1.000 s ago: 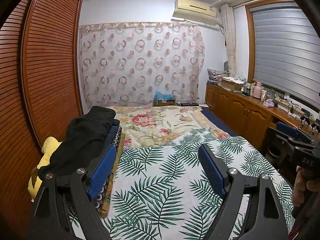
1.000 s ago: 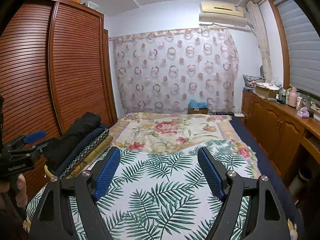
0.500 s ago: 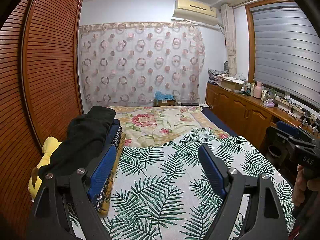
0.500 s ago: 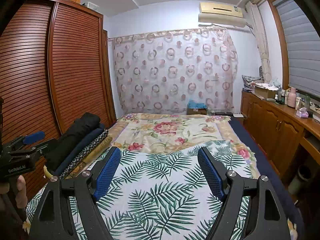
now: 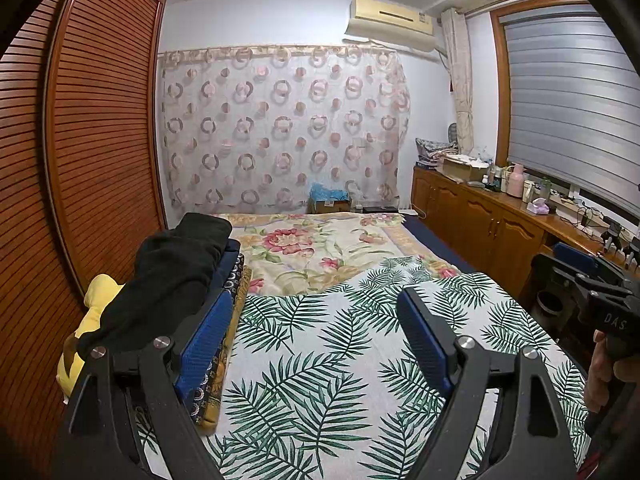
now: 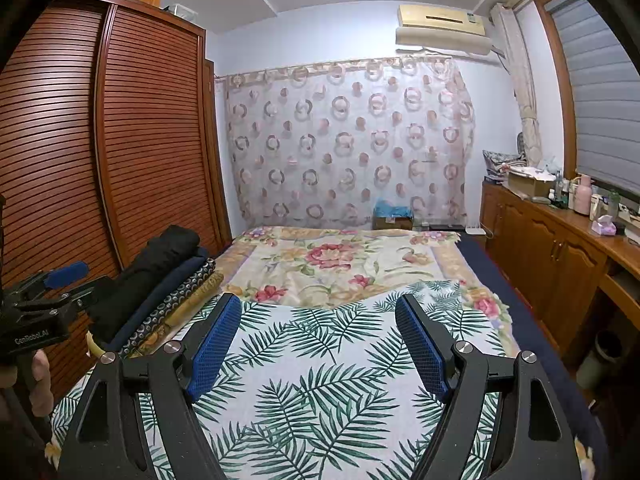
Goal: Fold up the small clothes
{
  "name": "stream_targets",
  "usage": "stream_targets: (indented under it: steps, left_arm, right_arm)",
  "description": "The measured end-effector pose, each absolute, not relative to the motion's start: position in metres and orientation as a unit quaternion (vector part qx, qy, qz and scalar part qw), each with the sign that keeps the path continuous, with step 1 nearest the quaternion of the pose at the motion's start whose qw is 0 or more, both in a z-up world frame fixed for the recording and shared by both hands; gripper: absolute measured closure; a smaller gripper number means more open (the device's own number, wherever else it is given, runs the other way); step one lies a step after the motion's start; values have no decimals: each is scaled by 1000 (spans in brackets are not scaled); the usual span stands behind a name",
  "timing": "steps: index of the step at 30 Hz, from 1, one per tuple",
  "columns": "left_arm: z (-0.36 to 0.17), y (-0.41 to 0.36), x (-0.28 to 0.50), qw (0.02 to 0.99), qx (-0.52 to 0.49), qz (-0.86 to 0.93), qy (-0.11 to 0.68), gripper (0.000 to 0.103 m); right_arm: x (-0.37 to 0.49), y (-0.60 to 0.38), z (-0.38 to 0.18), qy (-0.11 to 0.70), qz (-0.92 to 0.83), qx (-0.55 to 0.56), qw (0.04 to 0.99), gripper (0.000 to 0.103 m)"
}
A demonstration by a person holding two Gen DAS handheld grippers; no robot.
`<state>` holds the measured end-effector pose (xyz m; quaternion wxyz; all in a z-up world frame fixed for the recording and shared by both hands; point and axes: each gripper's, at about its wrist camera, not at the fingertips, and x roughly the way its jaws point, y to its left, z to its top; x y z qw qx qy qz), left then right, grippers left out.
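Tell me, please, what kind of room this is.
Most likely a home bedroom: a bed under a green palm-leaf printed sheet, a tall brown louvred wooden wardrobe, and a stack of folded dark clothes at the bed's edge.

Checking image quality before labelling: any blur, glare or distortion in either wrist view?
Left wrist view: sharp, no motion blur; strong fisheye bends the wardrobe slats; dark vignette in the corners; flat indoor light, no glare; left gripper open. Right wrist view: same barrel curve and vignette; palm-leaf sheet crisp; right gripper open.
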<state>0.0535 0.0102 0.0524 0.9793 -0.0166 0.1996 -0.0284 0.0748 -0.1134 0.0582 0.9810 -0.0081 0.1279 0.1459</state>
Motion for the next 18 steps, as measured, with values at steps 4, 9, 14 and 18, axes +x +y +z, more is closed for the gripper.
stream_targets:
  steps: [4,9,14,18]
  left_arm:
    - [52,10,53,979,-17,-28,199,18]
    - [52,11,54,980,-17,-28,198,18]
    - [52,11,54,980,-17,-28,198,18]
    - [52,12,54,980,-16,-28,198,18]
  right_arm:
    - [75,-115,59,128,146,-8,981,22]
    - [74,-116,59,127,146,-9,981,22]
    - [74,-118,59,127,146,-9,981,22]
    - [74,-119,60,127,146,-9,981,22]
